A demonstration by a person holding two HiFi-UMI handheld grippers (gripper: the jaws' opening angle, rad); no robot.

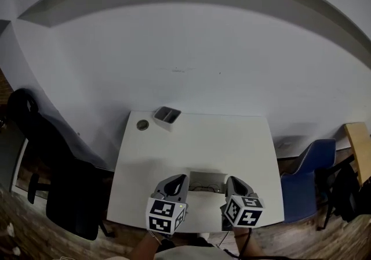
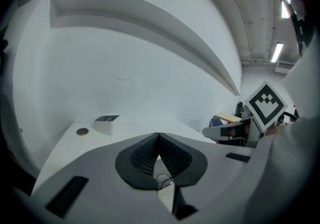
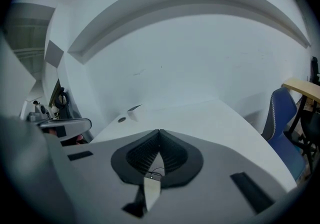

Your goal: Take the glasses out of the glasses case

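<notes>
The grey glasses case (image 1: 207,179) lies open near the table's front edge, between my two grippers. Thin dark glasses (image 1: 206,188) show inside it. My left gripper (image 1: 180,178) is at the case's left end and my right gripper (image 1: 231,179) at its right end. In the left gripper view the black pads (image 2: 142,155) meet at their tips, shut, with nothing between them; a bit of wire frame (image 2: 164,181) shows below them. In the right gripper view the pads (image 3: 172,154) also meet, shut and empty, with a wire frame piece (image 3: 153,173) beneath.
A small white box (image 1: 167,116) and a round grey disc (image 1: 142,125) sit at the back left of the white table (image 1: 243,143). A black chair (image 1: 58,183) stands to the left, a blue chair (image 1: 310,174) to the right.
</notes>
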